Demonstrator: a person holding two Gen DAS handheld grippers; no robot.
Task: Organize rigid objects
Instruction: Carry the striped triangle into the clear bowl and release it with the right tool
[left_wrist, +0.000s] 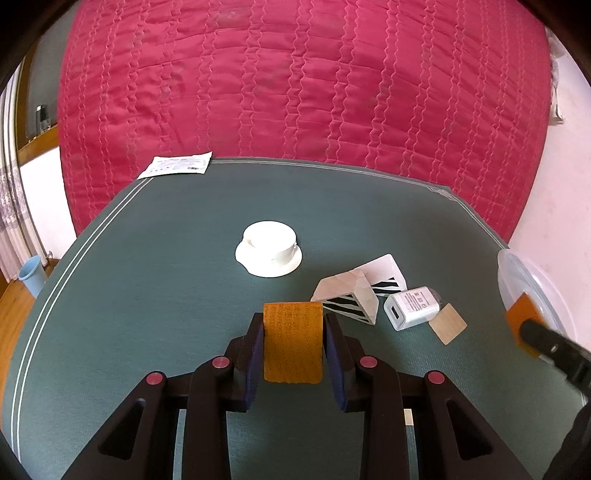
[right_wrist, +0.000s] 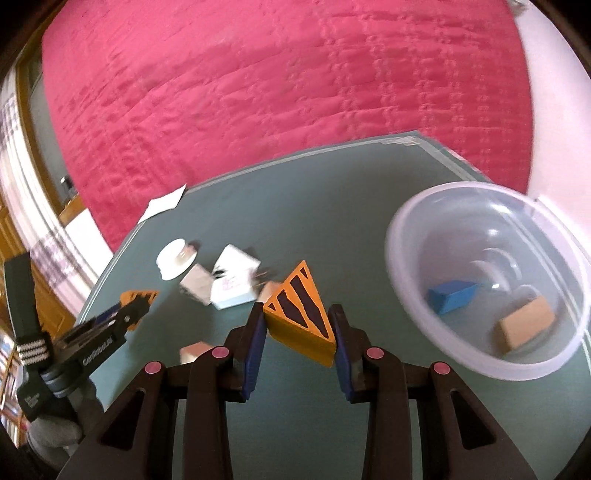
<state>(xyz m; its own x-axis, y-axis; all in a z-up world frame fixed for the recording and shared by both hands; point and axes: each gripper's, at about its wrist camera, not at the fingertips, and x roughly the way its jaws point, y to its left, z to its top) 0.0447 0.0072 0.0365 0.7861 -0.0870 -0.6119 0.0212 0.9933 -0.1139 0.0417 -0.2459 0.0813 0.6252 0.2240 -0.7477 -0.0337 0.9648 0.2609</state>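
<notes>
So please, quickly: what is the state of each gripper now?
Left gripper: closed on an orange block.
Right gripper: closed on an orange wedge with black stripes.

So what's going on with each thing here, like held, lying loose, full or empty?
Left gripper: shut on the orange block.
Right gripper: shut on the orange striped wedge.
Clear plastic bowl: upright, holding a blue block and a tan block.
White cup: upright on its saucer.
White charger: lying loose.
</notes>
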